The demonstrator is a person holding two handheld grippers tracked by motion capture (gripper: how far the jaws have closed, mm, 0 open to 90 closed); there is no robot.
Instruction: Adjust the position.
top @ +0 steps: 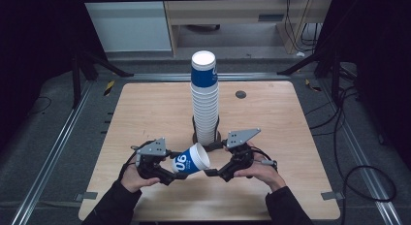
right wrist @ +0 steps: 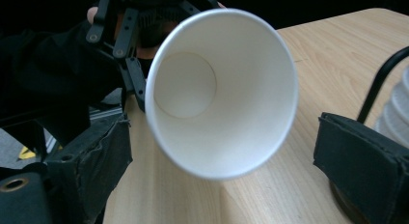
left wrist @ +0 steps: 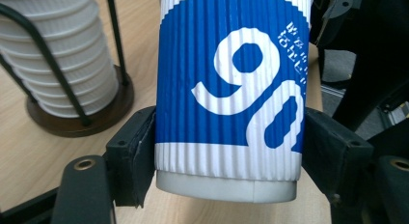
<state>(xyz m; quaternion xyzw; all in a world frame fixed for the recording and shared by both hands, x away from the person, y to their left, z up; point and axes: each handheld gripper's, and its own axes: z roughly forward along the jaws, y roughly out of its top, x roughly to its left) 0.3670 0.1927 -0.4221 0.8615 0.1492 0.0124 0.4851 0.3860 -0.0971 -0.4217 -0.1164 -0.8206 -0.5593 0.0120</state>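
One blue-and-white paper cup (top: 190, 160) held sideways above worktop (top: 145, 113) | left gripper (top: 170, 175) fingers (left wrist: 132, 156) clamp its base | right gripper (top: 209, 172) fingers (right wrist: 357, 161) wide, flanking rim untouched | cup stack (top: 205, 99) behind.

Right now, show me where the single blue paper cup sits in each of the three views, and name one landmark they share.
High view: the blue paper cup lies on its side low at centre, base in the left gripper.
Left gripper view: its blue wall fills the centre, clamped near the base.
Right gripper view: its white open mouth faces the camera, centre-left.
Shared landmark: the stack of cups.
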